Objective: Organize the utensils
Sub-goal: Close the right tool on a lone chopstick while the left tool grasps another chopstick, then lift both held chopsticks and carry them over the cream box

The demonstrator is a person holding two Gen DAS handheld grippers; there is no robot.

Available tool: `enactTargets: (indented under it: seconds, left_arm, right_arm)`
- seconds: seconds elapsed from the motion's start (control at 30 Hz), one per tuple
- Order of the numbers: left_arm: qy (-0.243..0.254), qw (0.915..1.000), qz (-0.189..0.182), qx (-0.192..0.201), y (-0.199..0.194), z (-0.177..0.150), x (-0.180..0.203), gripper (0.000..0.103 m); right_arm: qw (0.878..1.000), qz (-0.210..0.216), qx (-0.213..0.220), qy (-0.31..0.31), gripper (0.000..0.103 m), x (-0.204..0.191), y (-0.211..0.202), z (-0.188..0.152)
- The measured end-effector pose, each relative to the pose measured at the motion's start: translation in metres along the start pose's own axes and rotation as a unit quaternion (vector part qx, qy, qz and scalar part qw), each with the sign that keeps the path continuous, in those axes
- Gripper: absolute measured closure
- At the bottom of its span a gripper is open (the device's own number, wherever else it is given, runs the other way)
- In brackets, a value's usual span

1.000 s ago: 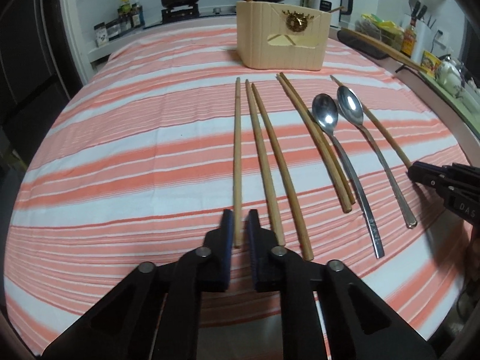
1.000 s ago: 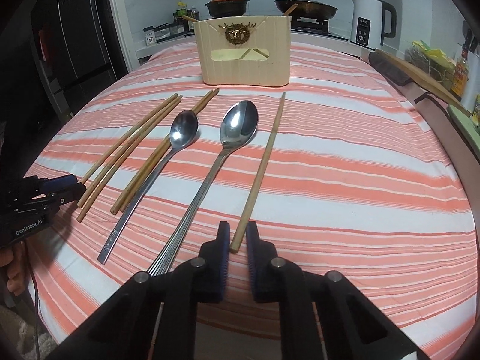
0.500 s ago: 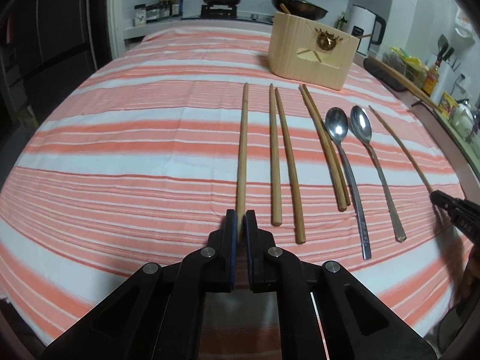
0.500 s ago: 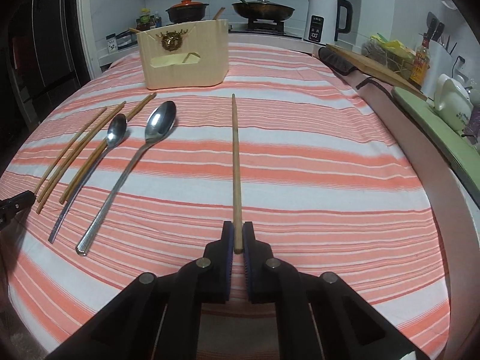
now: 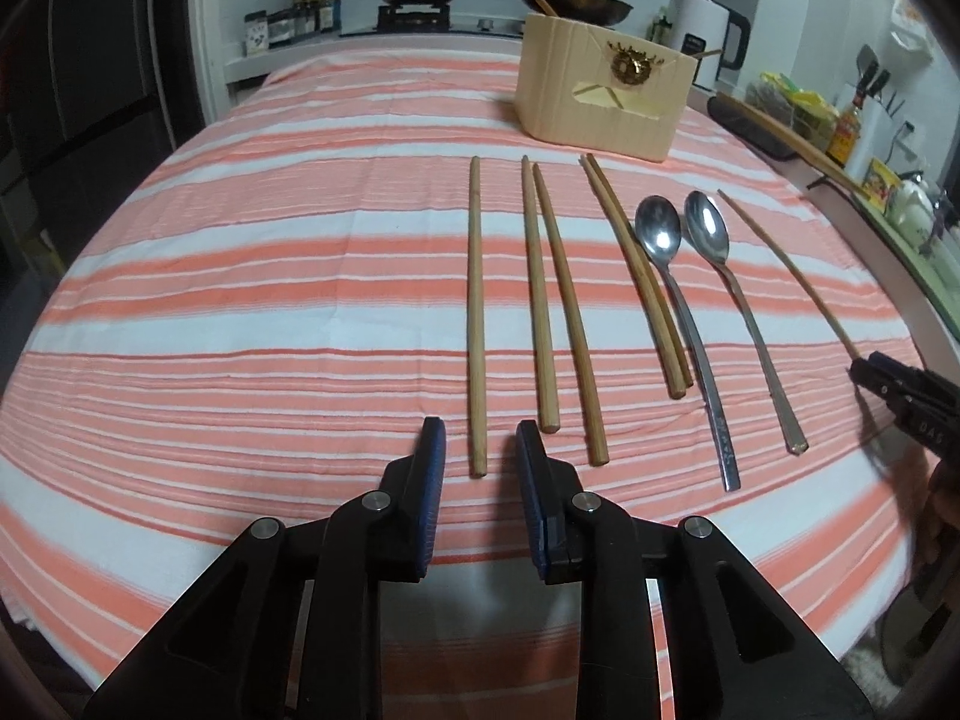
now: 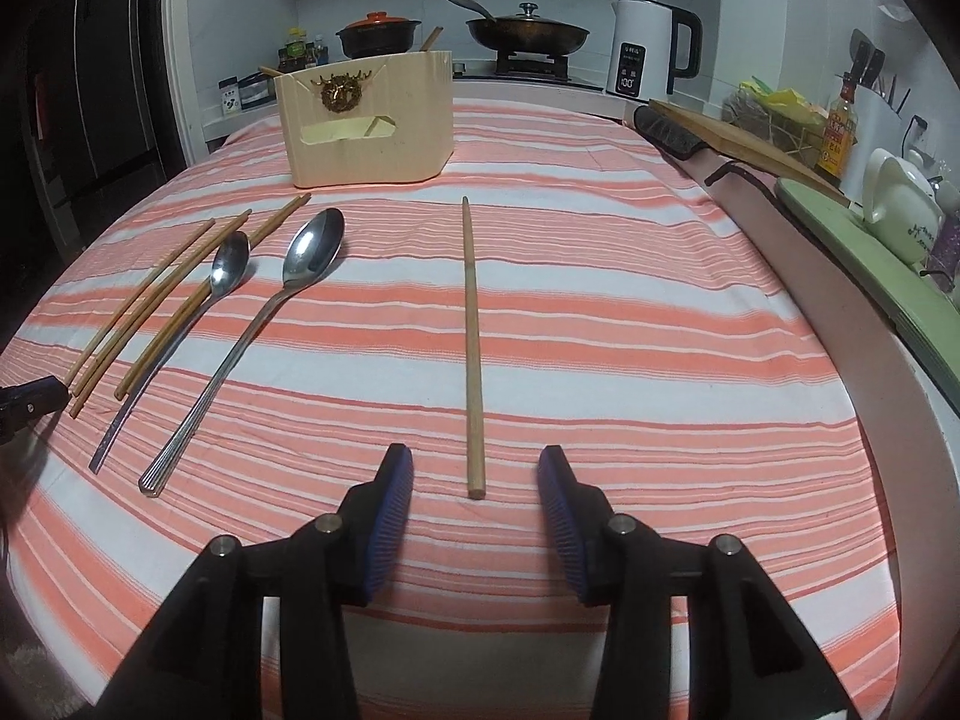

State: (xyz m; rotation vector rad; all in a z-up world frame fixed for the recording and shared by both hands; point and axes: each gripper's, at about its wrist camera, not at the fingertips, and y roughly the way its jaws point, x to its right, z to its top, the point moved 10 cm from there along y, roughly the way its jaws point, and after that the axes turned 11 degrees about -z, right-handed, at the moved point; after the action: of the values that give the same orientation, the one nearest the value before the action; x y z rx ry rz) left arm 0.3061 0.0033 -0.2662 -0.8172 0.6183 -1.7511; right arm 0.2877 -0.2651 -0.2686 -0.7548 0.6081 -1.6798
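Note:
Several wooden chopsticks and two metal spoons lie in a row on the striped tablecloth. In the left wrist view my left gripper (image 5: pixel 477 438) is open, its fingers either side of the near end of the leftmost chopstick (image 5: pixel 475 312), not touching it. Two spoons (image 5: pixel 681 312) (image 5: pixel 741 312) lie to the right. In the right wrist view my right gripper (image 6: pixel 474 462) is open around the near end of the rightmost chopstick (image 6: pixel 471 330), which lies flat. A beige utensil holder (image 6: pixel 366 120) stands at the back; it also shows in the left wrist view (image 5: pixel 603 96).
The right gripper shows at the right edge of the left wrist view (image 5: pixel 900 396). A kettle (image 6: pixel 648 54), a pot (image 6: pixel 378 36) and a pan (image 6: pixel 528 30) sit on the counter behind. A cutting board (image 6: pixel 750 144) and a teapot (image 6: pixel 900 204) are to the right.
Both grippers were shut on their chopstick ends half a second ago. Both have opened, and the two chopsticks now lie free on the cloth, straightened.

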Motion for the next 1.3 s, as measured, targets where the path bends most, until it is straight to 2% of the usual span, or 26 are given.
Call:
enactTargets:
  seconds: [0.1, 0.17, 0.23, 0.4, 0.63, 0.67, 0.7, 0.8, 0.83, 0.87, 0.9, 1.03, 1.3]
  left_arm:
    - [0.013, 0.9999, 0.007, 0.004, 0.001, -0.001, 0.004, 0.066]
    - [0.020, 0.9997, 0.015, 0.004, 0.000, -0.001, 0.004, 0.064]
    - [0.016, 0.9996, 0.022, 0.005, -0.003, -0.001, 0.000, 0.050]
    - [0.008, 0.9996, 0.025, 0.004, -0.006, -0.002, -0.014, 0.048]
    - [0.021, 0.9993, 0.031, 0.004, -0.001, -0.001, -0.012, 0.044]
    - [0.021, 0.9993, 0.030, 0.006, -0.001, -0.001, -0.012, 0.045]
    - [0.020, 0.9994, 0.027, 0.009, -0.001, -0.001, -0.011, 0.051]
    - [0.030, 0.9992, 0.023, 0.017, -0.001, 0.000, -0.006, 0.083]
    - [0.032, 0.9992, 0.017, 0.018, 0.000, 0.001, -0.003, 0.099]
    - [0.032, 0.9992, 0.014, 0.017, 0.000, 0.002, -0.002, 0.100]
    - [0.033, 0.9992, 0.015, 0.019, 0.000, 0.004, -0.001, 0.100]
    - [0.026, 0.9989, 0.007, 0.038, -0.014, 0.017, -0.002, 0.100]
    - [0.024, 0.9947, -0.012, 0.099, -0.071, 0.062, 0.003, 0.100]
  right_arm:
    - [1.000, 0.005, -0.001, 0.005, 0.058, 0.004, -0.001, -0.001]
    - [1.000, 0.008, -0.002, 0.007, 0.058, 0.007, -0.001, -0.003]
    - [1.000, 0.013, 0.000, 0.008, 0.058, 0.007, -0.002, -0.004]
    - [1.000, 0.011, 0.003, 0.001, 0.058, 0.004, -0.002, -0.004]
    - [1.000, 0.012, 0.001, -0.005, 0.057, 0.003, 0.000, -0.004]
    - [1.000, 0.012, 0.000, -0.005, 0.057, 0.003, 0.000, -0.004]
    - [1.000, 0.011, 0.000, -0.006, 0.057, 0.003, 0.000, -0.004]
    - [1.000, 0.007, 0.003, -0.007, 0.062, 0.005, 0.000, -0.003]
    - [1.000, 0.006, 0.006, -0.007, 0.078, 0.005, 0.001, -0.002]
    - [1.000, 0.004, 0.006, -0.006, 0.094, 0.005, 0.002, -0.001]
    - [1.000, 0.006, 0.005, -0.003, 0.097, 0.005, 0.002, 0.000]
    - [1.000, 0.016, 0.014, 0.010, 0.097, 0.009, -0.007, 0.008]
    - [0.997, 0.034, 0.067, -0.004, 0.097, 0.007, -0.061, 0.050]
